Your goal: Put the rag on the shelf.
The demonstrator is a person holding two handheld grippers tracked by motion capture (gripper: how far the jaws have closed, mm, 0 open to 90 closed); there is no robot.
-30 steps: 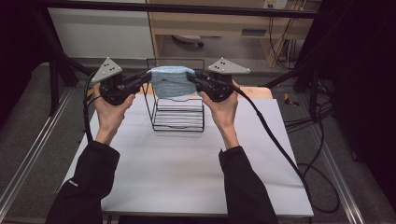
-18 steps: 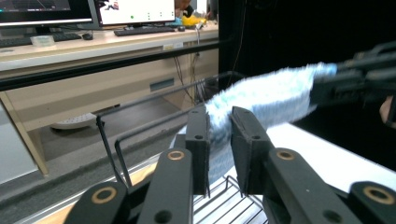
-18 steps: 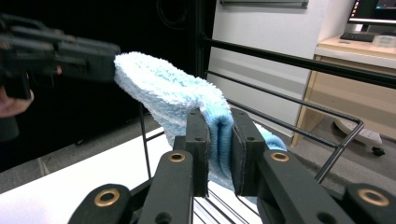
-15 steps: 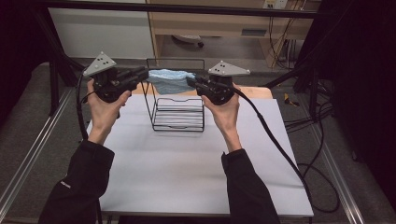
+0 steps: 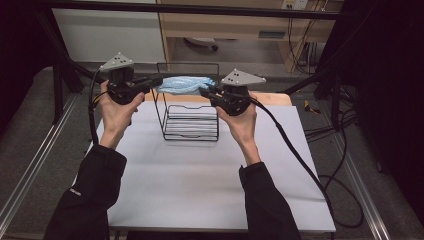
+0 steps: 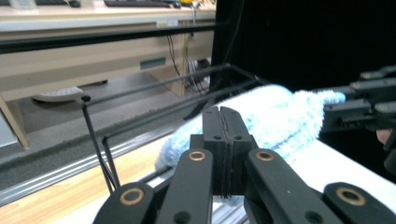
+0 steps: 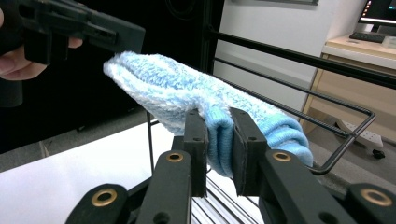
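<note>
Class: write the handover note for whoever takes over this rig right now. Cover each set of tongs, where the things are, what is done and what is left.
Left tongs: just closed shut at the toe end of the sock; unclear whether any fabric is caught.
Right tongs: shut on the sock's cuff.
Things: the light blue sock is stretched between both tongs at the top of the black wire rack, which stands on the white table.
Done: sock lifted to the rack.
Left: probably lay it over a top rail, then release.

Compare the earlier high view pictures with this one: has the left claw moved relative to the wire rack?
Yes. The left claw has drawn left and up, from over the wire rack to its top-left corner.
</note>
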